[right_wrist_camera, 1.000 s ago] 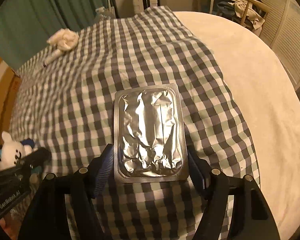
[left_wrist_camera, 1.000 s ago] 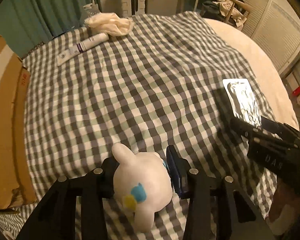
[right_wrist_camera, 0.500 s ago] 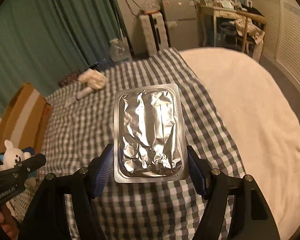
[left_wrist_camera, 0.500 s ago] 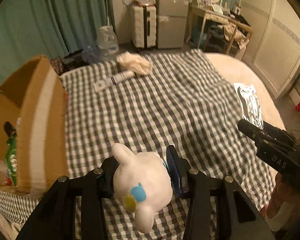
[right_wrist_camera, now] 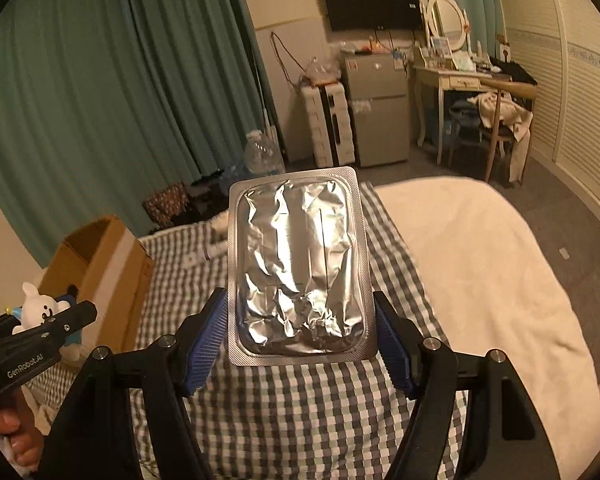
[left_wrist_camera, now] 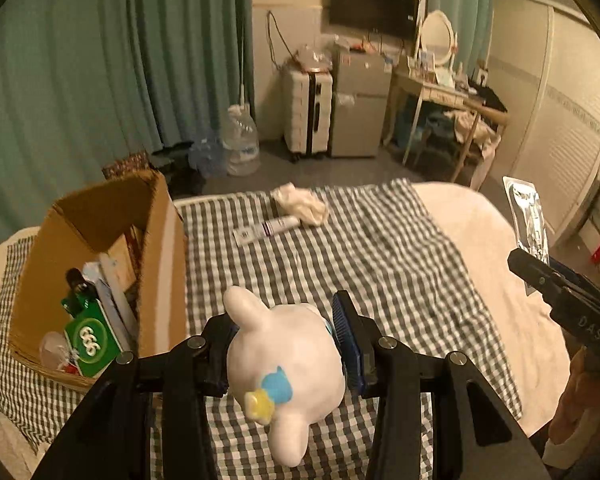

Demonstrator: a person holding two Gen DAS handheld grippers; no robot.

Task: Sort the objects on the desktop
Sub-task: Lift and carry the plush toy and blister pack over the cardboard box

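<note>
Up above the bed, the left gripper [left_wrist_camera: 286,346] is clamped on a white plush toy [left_wrist_camera: 286,364], its blue pads pressing the toy's sides; the toy has a small blue and yellow patch and one ear poking up on the left. Over on the right, the right gripper [right_wrist_camera: 300,336] grips a silver foil pack [right_wrist_camera: 298,268] by its two long edges, so the pack stands nearly upright between the pads and clear of the cloth. Both things hang over a checked blanket [left_wrist_camera: 380,264] that covers the left part of the bed, with a cream cover [right_wrist_camera: 480,264] on the right part. At the blanket's left edge stands an open cardboard box [left_wrist_camera: 162,264], and a green packet [left_wrist_camera: 90,338] lies in it among other things that are hard to make out. Far down the blanket lie a white tube [left_wrist_camera: 266,230] and, touching its far end, a crumpled white cloth [left_wrist_camera: 300,204]. A person's fingers [right_wrist_camera: 10,426] show at the lower left of the right wrist view, under the left gripper's handle.
</note>
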